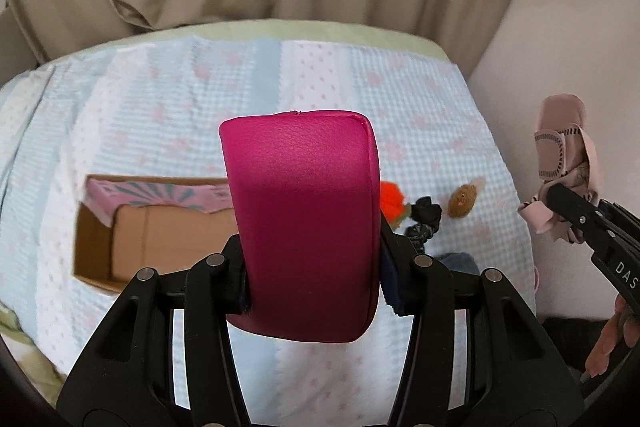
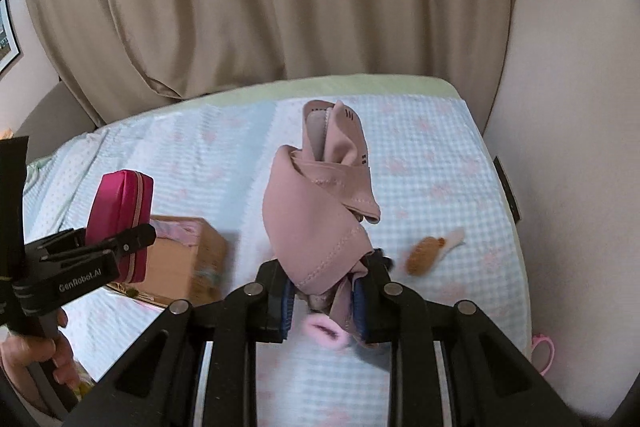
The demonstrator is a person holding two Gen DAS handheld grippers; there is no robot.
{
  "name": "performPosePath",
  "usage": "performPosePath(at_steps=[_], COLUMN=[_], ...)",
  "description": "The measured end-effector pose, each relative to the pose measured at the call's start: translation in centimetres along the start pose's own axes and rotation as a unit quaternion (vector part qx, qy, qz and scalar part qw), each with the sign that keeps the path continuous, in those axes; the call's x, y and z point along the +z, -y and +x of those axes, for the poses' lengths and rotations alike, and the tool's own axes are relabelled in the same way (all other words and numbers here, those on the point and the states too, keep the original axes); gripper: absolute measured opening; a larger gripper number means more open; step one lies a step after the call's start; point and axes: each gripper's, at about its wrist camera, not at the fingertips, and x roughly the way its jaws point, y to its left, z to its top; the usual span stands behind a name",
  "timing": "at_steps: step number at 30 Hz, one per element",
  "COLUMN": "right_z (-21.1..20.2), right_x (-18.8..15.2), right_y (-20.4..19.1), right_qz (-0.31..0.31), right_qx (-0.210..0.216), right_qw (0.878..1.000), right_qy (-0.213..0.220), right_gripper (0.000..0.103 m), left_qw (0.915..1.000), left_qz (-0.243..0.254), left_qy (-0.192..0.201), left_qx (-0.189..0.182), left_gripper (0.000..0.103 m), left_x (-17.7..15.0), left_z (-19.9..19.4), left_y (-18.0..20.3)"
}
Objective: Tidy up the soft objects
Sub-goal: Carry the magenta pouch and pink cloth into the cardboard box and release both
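The left gripper was clenched on a magenta pouch, a rounded, padded case of grained leatherette with a pale zip running round its edge, held upright between the black fingers. The right gripper was clamped on a dusty-pink garment, smooth stretchy fabric with stitched hems, folded over itself and rising in a soft twisted cone above the blue ribbed pads.

Just beyond the left tongs and to their left sat an open cardboard box, brown corrugated walls with a pink printed flap folded along its far side. To the right of the pouch, low on the bed, lay a fuzzy orange pom-pom, touching a black crinkled scrunchie, and a little further right a small brown felted toy, oval and woolly.

Below the right tongs, a fluffy pink ring rested on the cover, blurred. Under it all stretched the bedspread, puckered pale-blue and white gingham with faint pink flowers. Behind the bed hung beige curtains in heavy folds.
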Motion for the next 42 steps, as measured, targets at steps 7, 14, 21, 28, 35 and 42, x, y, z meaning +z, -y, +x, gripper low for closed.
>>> performPosePath(at_steps=[7,14,21,28,35,42], right_z=[-0.2,2.7,8.1,16.0,23.2,28.3], right_x=[0.5,0.4,0.3,-0.7,-3.2,-5.7], right_y=[-8.3,-16.2,-23.0,-27.0,-28.7,-30.0], right_qz=[0.001,-0.007,-0.026,-0.054,-0.077,-0.14], right_qx=[0.009,0.03,0.052,0.056,0.052,0.046], right_qw=[1.0,0.999,0.995,0.987,0.971,0.951], right_qy=[-0.007,-0.034,-0.076,-0.142,-0.22,-0.271], right_gripper=[0.022,0.022,0.022,0.022,0.022,0.022], left_qw=[0.9998,0.9993,0.9977,0.9934,0.9852,0.9764], left_qz=[-0.017,-0.034,-0.045,-0.035,-0.021,-0.01], left_qy=[0.003,-0.014,-0.046,-0.106,-0.169,-0.215], left_qx=[0.0,0.008,0.023,0.027,0.023,0.02], left_gripper=[0.045,0.045,0.045,0.045,0.045,0.045], left_x=[-0.2,-1.1,-1.7,-2.7,-3.0,-3.1], left_z=[-3.7,-3.6,-0.3,6.4,13.1,18.6], left_y=[-8.4,-17.7,-25.0,-29.1,-30.7,-30.6])
